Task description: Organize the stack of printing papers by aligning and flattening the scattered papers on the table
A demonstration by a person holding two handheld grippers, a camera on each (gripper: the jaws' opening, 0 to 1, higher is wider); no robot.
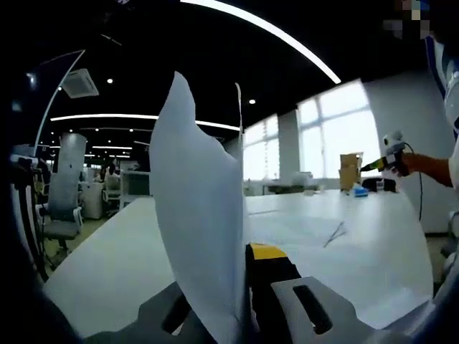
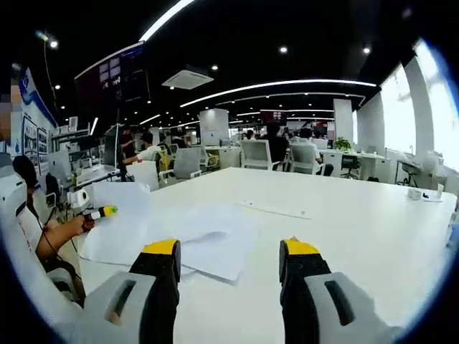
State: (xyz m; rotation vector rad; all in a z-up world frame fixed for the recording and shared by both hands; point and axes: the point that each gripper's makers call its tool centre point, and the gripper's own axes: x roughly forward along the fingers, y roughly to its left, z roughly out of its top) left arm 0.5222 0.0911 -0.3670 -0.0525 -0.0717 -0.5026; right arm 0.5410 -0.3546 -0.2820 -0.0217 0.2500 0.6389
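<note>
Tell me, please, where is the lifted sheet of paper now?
In the left gripper view the lifted sheet stands upright at centre, pinched in the left tongs, above the white table.

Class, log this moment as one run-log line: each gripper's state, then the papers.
left gripper: shut on lifted paper sheet | right gripper: open, holding nothing | scattered papers: flat on white table, unaligned

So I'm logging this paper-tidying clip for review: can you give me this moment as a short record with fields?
setting: open office, large white table
left gripper: shut on a white printing paper sheet, held upright off the table
right gripper: open, holding nothing, above the table
loose white papers: overlapping, unaligned, lying on the table
task state: stack not yet aligned
</note>
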